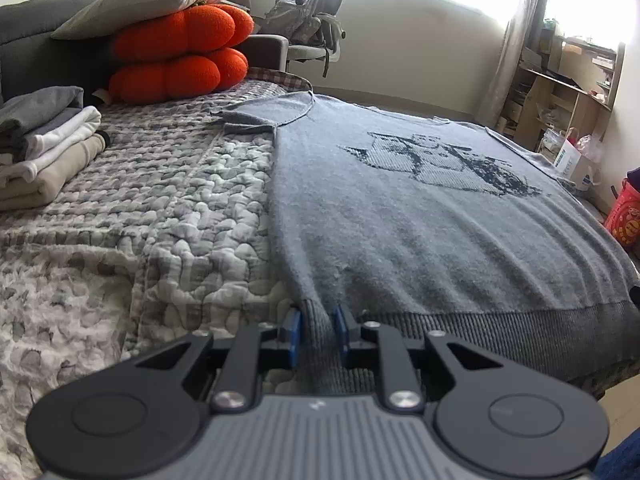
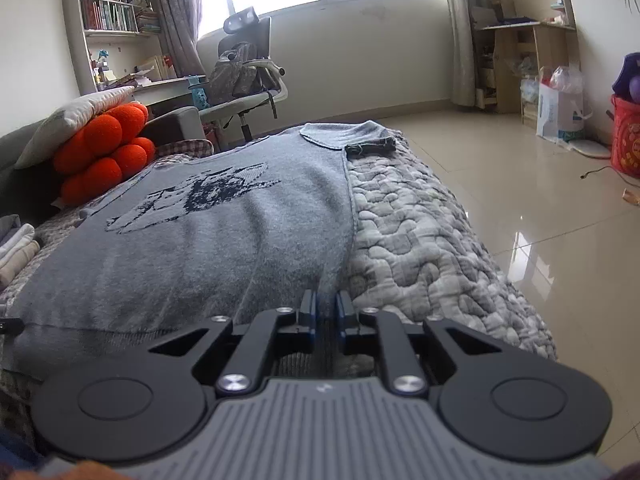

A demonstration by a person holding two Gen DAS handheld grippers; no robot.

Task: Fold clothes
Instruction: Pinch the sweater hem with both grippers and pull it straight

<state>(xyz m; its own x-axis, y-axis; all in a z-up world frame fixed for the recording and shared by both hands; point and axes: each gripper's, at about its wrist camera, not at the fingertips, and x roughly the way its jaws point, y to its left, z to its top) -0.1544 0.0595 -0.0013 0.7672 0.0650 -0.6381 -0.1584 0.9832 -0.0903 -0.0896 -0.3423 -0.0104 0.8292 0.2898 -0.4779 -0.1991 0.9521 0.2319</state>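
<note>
A grey knitted sweater (image 1: 420, 216) with a dark pixelated print lies flat on the quilted bed cover (image 1: 168, 208), its ribbed hem toward me. My left gripper (image 1: 318, 322) is shut on the hem at the sweater's left bottom corner, with a fold of ribbed fabric pinched between the blue pads. In the right wrist view the same sweater (image 2: 208, 232) spreads to the left, and my right gripper (image 2: 326, 306) is shut on the hem at its right bottom corner. Both short sleeves lie flat at the far end.
A stack of folded clothes (image 1: 44, 148) sits at the left on the bed. Orange cushions (image 1: 180, 52) and a white pillow lie by the sofa back. An office chair (image 2: 244, 76) stands beyond. The tiled floor (image 2: 540, 208) lies right of the bed, with bags and shelves by the wall.
</note>
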